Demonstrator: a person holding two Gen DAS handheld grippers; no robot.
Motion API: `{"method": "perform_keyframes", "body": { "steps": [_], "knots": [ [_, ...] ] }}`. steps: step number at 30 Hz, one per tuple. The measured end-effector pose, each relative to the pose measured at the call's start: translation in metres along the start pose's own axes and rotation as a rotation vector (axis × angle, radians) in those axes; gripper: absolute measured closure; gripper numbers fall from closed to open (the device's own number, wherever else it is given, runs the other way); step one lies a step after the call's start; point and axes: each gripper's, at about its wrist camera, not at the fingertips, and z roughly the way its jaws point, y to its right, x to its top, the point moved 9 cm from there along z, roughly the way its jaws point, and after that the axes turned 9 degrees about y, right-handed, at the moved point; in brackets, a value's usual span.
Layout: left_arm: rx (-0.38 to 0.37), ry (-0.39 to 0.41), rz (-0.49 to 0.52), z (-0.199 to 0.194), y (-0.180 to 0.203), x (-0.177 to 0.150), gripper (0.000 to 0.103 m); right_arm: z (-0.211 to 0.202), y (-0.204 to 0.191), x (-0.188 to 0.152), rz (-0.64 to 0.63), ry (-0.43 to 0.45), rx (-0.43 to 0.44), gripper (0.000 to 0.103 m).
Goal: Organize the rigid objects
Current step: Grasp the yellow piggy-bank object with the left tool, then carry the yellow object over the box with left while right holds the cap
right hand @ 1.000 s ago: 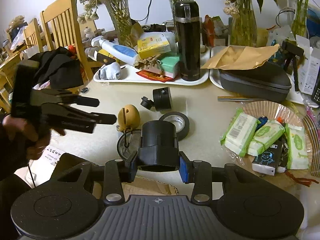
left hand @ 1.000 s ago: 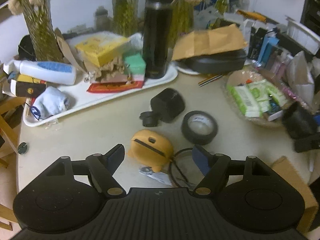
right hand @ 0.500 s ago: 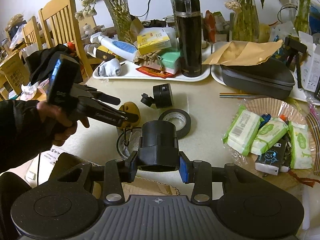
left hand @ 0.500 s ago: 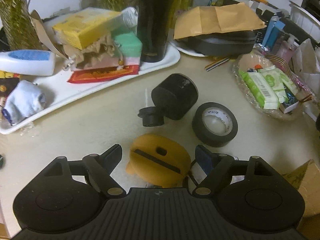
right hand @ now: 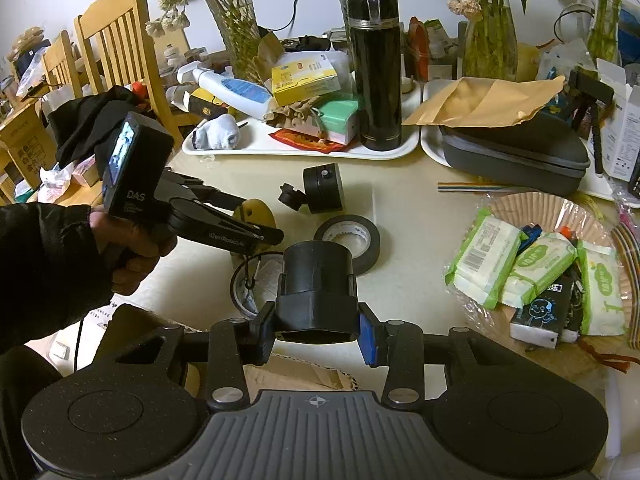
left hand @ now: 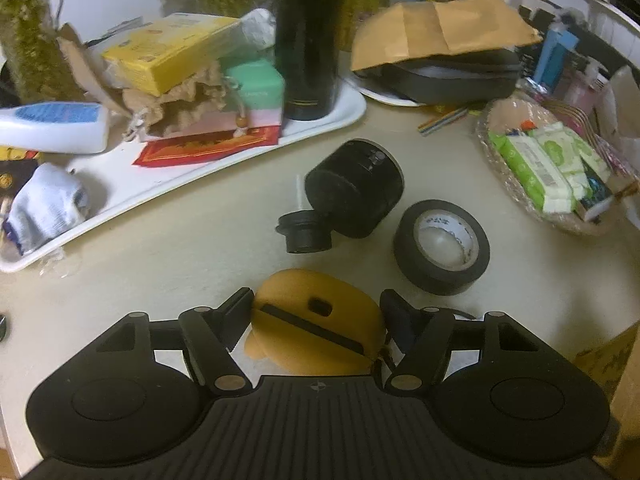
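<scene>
A yellow rounded case (left hand: 316, 330) with a black slot lies on the table between the fingers of my left gripper (left hand: 316, 318), which is open around it; whether the fingers touch it I cannot tell. It also shows in the right wrist view (right hand: 256, 216), with the left gripper (right hand: 264, 236) over it. My right gripper (right hand: 318, 330) is shut on a black cylindrical part (right hand: 318, 284), held above the table. A black camera-like cylinder (left hand: 354, 188) and a roll of black tape (left hand: 442, 246) lie just beyond the case.
A white tray (left hand: 336, 120) with a black flask (left hand: 308, 36), boxes and a bottle stands at the back. A black hard case (right hand: 516, 152) under a brown envelope sits back right. A basket of wipes (right hand: 532, 264) is right. A cardboard box (right hand: 288, 372) is below my right gripper.
My left gripper has moved forward and down onto the yellow case, which now sits between its fingers. The right gripper has held still with the black part.
</scene>
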Motion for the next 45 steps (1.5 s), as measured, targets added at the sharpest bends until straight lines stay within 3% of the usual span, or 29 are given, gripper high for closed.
{"method": "perform_keyframes", "body": {
  "steps": [13, 25, 37, 45],
  "knots": [
    [0.031, 0.071, -0.091, -0.054, 0.002, 0.019, 0.035, 0.004, 0.000, -0.002, -0.007, -0.013, -0.029, 0.059],
    [0.042, 0.129, -0.044, -0.117, 0.034, 0.030, 0.035, 0.005, -0.005, -0.004, -0.029, -0.017, -0.044, 0.059],
    [0.074, 0.101, -0.028, -0.155, 0.057, 0.015, 0.035, 0.005, -0.008, -0.009, -0.037, -0.030, -0.050, 0.059],
    [0.078, 0.043, -0.103, -0.176, 0.066, -0.010, 0.035, 0.000, -0.014, -0.011, -0.055, -0.023, -0.050, 0.059]
  ]
}}
